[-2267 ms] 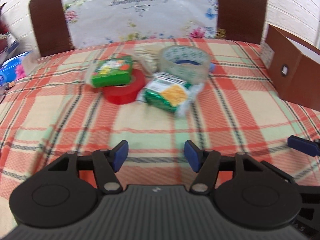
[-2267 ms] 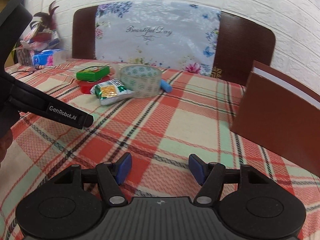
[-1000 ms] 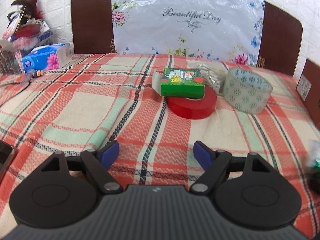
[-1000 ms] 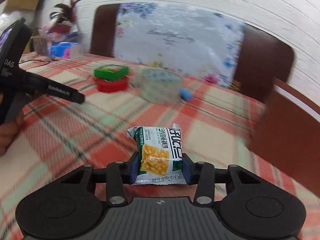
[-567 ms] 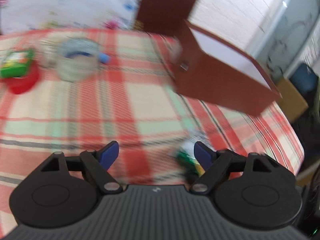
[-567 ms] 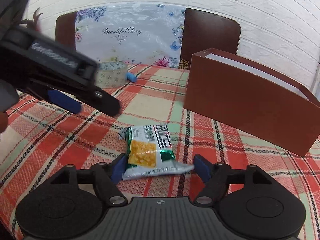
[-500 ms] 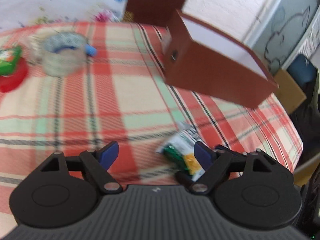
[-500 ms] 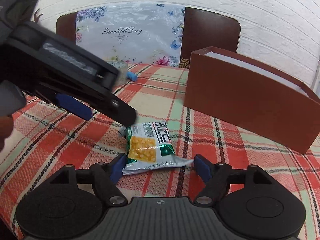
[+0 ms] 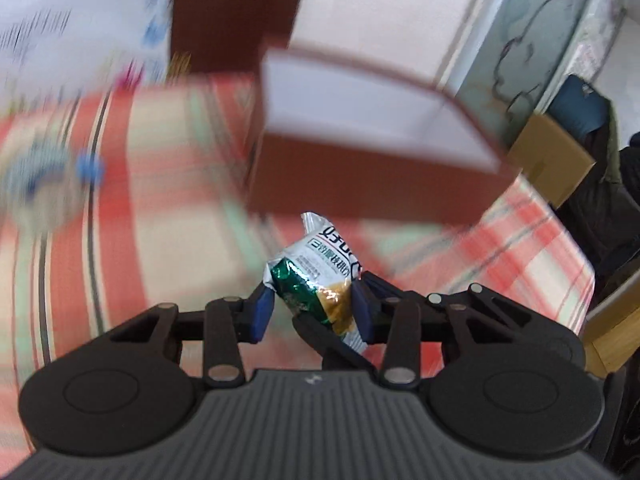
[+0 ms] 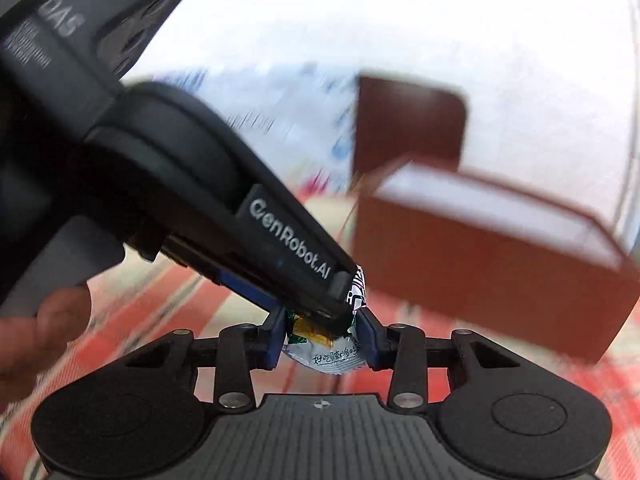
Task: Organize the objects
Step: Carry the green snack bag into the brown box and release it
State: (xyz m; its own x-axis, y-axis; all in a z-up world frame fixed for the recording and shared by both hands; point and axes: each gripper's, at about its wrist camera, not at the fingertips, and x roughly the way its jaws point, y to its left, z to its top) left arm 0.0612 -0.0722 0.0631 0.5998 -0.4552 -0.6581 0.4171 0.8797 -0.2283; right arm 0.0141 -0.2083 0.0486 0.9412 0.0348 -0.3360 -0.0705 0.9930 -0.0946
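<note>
Crinkled foil, glossy green and white with a yellow panel and printed characters, forms a small pillow-shaped snack packet (image 9: 320,276) held above the table (image 9: 168,216), in front of the long side of a brown box (image 9: 372,188). Both grippers have it at once. The left gripper (image 9: 314,312), matte black plastic with flat blue pads, has its jaws closing with the packet between them; both pads press on the packet's sides. The right gripper (image 10: 322,340), the same black build with blue pads, also has its jaws closing on the packet (image 10: 328,354), squeezing its lower sealed edge from either side.

In the right wrist view, the left gripper's long black finger, lettered in white, reaches down diagonally from the upper left onto the packet. A hand (image 10: 36,332) shows at the left edge, beneath the gripper's smooth grey handle.

The brown box is rectangular, open-topped, with smooth reddish-brown walls and a pale white lining. It stands on a woven checked cloth of red, cream and pale green. Behind the box rises a dark brown chair back (image 9: 236,16) with rounded corners. Far left of the box, heavily blurred, sits a roll of clear tape (image 9: 36,184).
</note>
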